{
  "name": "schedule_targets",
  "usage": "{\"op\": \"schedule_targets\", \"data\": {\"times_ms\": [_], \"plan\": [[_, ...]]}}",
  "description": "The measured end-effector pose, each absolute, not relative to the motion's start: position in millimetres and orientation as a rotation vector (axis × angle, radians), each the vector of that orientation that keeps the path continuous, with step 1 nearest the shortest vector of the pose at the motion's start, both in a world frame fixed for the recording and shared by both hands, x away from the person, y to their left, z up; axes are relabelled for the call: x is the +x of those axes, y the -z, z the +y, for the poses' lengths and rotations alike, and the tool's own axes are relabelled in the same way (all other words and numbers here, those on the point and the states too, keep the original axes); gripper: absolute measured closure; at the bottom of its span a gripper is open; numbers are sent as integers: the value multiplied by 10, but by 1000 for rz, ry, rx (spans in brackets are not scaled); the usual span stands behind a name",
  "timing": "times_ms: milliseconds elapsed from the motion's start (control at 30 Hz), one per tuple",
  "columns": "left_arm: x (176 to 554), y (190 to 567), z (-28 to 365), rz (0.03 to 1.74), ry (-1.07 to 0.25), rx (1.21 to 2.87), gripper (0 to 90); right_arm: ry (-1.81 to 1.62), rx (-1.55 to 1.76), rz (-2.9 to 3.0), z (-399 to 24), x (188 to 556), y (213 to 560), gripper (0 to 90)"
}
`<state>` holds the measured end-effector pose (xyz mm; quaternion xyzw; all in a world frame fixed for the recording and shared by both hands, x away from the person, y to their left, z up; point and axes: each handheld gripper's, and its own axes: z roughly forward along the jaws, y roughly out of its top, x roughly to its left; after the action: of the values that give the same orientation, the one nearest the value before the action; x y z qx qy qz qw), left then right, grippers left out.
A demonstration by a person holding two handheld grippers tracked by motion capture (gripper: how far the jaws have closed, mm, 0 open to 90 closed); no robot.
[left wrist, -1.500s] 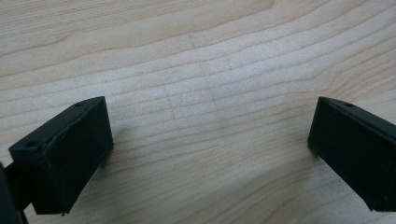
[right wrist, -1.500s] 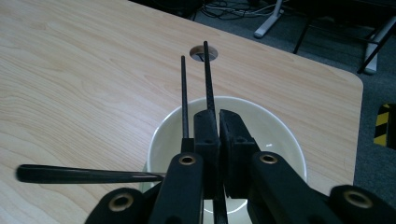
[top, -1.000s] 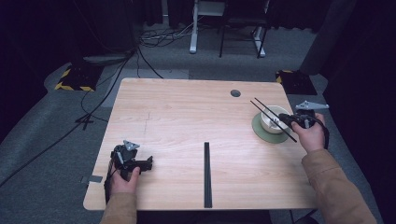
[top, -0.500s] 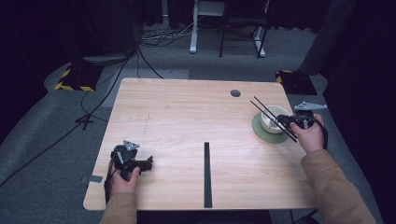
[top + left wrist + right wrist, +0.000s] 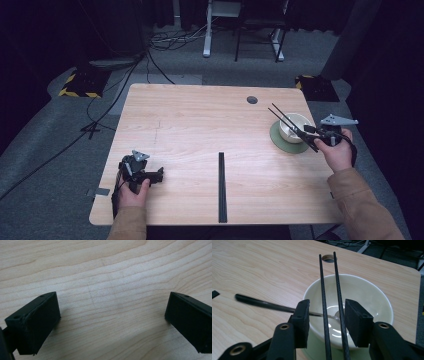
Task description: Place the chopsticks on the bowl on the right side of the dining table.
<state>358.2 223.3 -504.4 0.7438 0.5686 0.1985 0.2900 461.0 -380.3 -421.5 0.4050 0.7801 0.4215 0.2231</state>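
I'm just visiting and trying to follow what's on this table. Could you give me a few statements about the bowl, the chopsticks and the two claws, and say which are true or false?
1. The two black chopsticks lie across the rim of the white bowl. True.
2. The bowl stands on a red plate. False: it stands on a green saucer.
3. A spoon rests in the bowl with its dark handle sticking out. True.
4. The right claw is squeezing the chopsticks. False: its jaws have just been opening, with the chopsticks lying loose between them.
5. The left claw holds a cup. False: its jaws are open over bare table.
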Motion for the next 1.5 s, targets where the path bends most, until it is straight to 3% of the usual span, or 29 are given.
{"op": "schedule_targets", "data": {"times_ms": [400, 867, 1267, 1500], "plan": [[3582, 5045, 2233, 1516, -530, 1984, 2, -1063, 1112, 2158, -3915, 4372, 4332, 511], [3580, 5045, 2231, 1519, -533, 1984, 2, -988, 1188, 2108, -4113, 4459, 4433, 513], [3578, 5044, 2231, 1520, -537, 1983, 2, -954, 1223, 2067, -4224, 4561, 4366, 505], [3578, 5045, 2231, 1520, -534, 1983, 2, -978, 1144, 2088, -3988, 4610, 4177, 493]]}}
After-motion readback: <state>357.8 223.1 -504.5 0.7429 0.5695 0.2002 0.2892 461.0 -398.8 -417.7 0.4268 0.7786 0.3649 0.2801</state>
